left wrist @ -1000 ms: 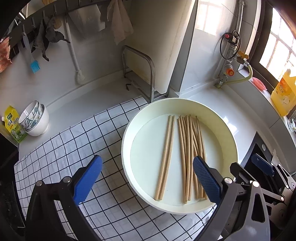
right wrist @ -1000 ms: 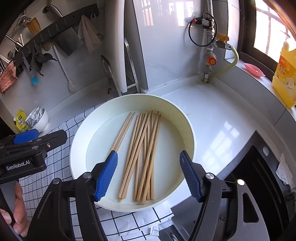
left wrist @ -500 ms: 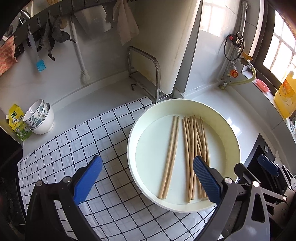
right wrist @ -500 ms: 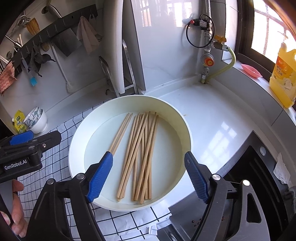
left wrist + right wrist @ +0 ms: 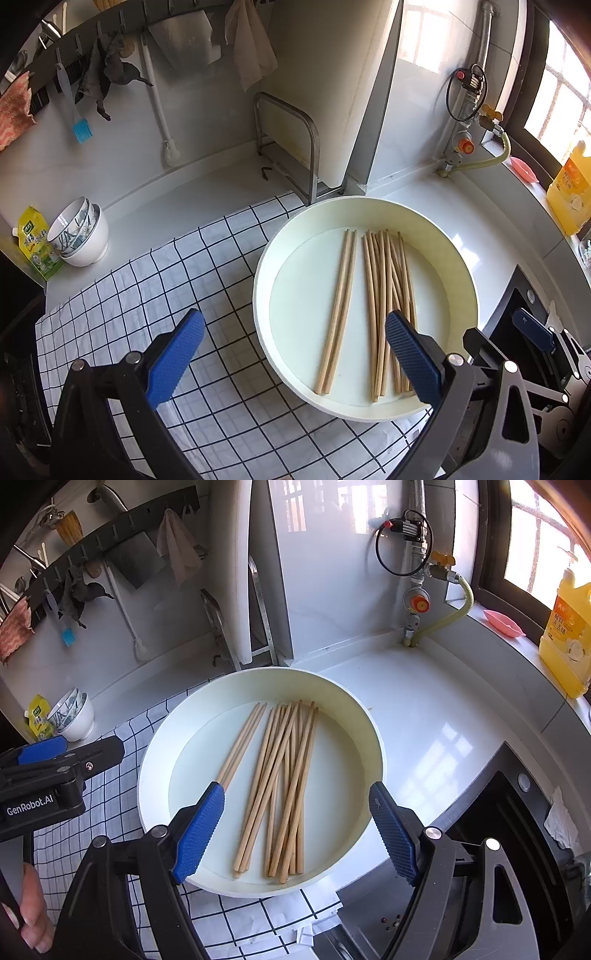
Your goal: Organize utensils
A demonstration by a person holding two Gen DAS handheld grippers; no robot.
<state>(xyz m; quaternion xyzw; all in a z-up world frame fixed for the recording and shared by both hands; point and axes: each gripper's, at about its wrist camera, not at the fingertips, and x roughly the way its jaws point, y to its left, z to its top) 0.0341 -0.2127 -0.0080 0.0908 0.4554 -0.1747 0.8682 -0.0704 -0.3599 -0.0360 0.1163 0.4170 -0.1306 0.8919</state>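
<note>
My left gripper (image 5: 293,354) hangs above the near edge of the counter with its ribbed blue pads spread wide and nothing between them; one pad sits over the checked cloth (image 5: 155,295), the other over the rim of the tray. My right gripper (image 5: 297,830) is likewise spread as wide as it goes, its knurled blue pads empty above the near side of the same tray. The round tray (image 5: 159,746) is smooth, pale cream, with a low upright wall and a flat floor, and it rests partly on the white cloth with thin black grid lines and partly on the glossy white countertop (image 5: 436,716). Inside it lie the wooden chopsticks (image 5: 284,775): slender, matte, light-brown sticks, a pair (image 5: 338,306) set apart toward the left and a loose, slightly crossed bundle (image 5: 388,295) beside it. Stacked glazed bowls (image 5: 79,236) stand at the far left of the counter.
</note>
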